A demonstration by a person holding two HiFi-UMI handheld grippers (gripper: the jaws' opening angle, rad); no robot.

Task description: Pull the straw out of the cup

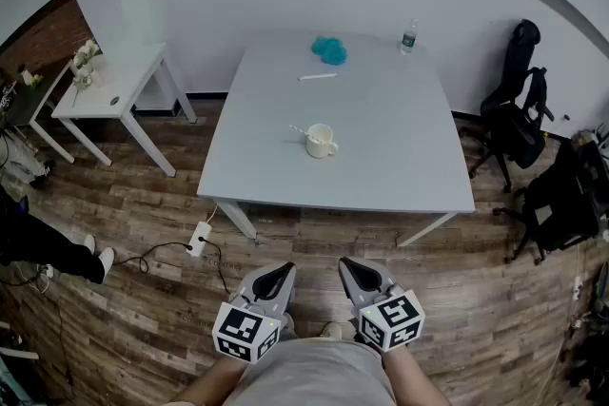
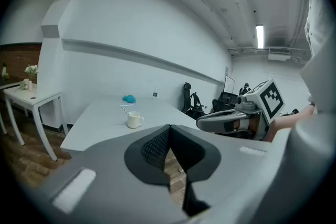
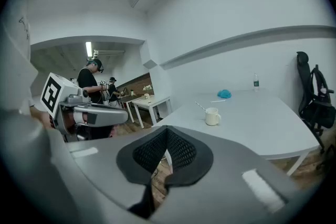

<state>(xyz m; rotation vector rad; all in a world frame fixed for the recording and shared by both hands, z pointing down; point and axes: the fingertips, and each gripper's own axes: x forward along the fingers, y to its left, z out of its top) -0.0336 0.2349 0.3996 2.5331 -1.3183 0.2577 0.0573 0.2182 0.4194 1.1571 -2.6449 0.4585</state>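
1. The cup [image 1: 321, 142] stands near the middle of the grey tabletop [image 1: 381, 176], its handle to the right in the head view.
2. The straw [image 1: 298, 130] is in the cup, leaning out over the rim to the left.
3. A second straw [image 1: 318, 77] lies flat farther back; behind it are a blue cloth [image 1: 329, 49] and a bottle [image 1: 408, 36] near the far edge.
4. The left gripper [image 1: 281, 270] is held low by the person's body, over the wooden floor [image 1: 143, 204] and well apart from the tabletop. Its fingers [image 2: 152, 147] are pressed together with nothing between them.
5. The right gripper [image 1: 351, 264] is just beside it, at the same height. Its fingers [image 3: 181, 152] are also together and empty.
6. Both grippers point toward the cup, which shows small beyond the fingertips in each gripper view.
7. A white side table [image 1: 114, 81] stands left of the tabletop and black chairs [image 1: 514, 109] to the right.
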